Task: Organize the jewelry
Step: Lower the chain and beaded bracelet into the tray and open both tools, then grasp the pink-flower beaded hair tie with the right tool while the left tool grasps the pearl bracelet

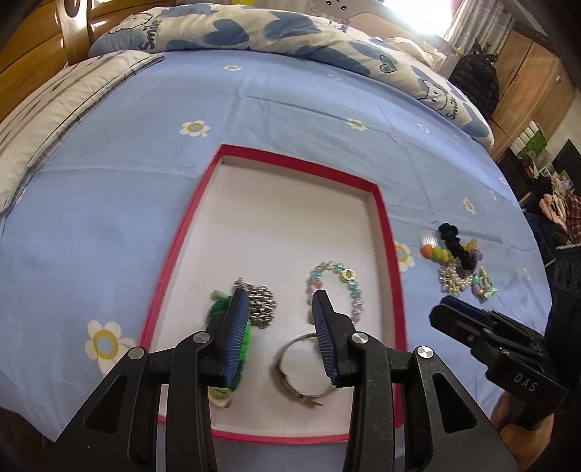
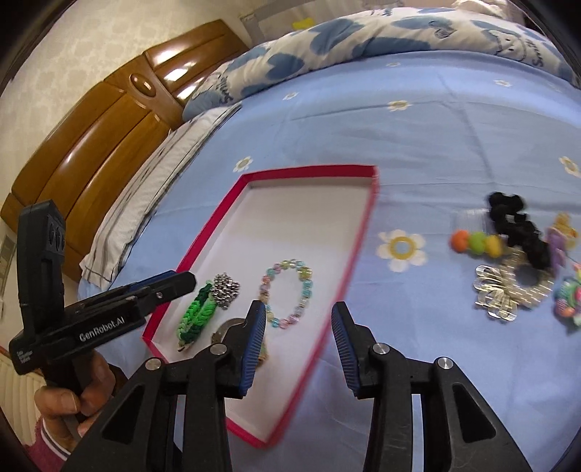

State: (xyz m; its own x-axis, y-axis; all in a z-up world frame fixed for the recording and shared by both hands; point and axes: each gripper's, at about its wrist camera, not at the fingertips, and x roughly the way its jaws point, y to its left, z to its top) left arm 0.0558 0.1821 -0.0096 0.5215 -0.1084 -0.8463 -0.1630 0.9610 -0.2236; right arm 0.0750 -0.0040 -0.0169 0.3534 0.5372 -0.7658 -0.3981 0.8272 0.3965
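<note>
A red-rimmed white tray [image 1: 385,225] [image 2: 357,232] lies on the blue bed sheet. In it lie a green woven bracelet [image 2: 194,317], a silver chain [image 1: 263,306] [image 2: 225,287], a pastel bead bracelet [image 1: 339,281] [image 2: 288,294] and a metal bangle [image 1: 296,377]. My left gripper [image 1: 281,297] is open and empty, low over the tray's near end. My right gripper [image 2: 297,308] is open and empty over the tray's right rim. Right of the tray lies a pile: black scrunchie [image 2: 515,225], orange-green-yellow bead clip [image 2: 475,243], silver pearl piece [image 2: 508,290].
A folded quilt [image 1: 254,29] and a pillow [image 1: 54,105] lie at the head of the bed by the wooden headboard [image 2: 90,134]. A black backpack [image 1: 472,83] stands at the far right. The right gripper's body [image 1: 483,337] shows in the left wrist view.
</note>
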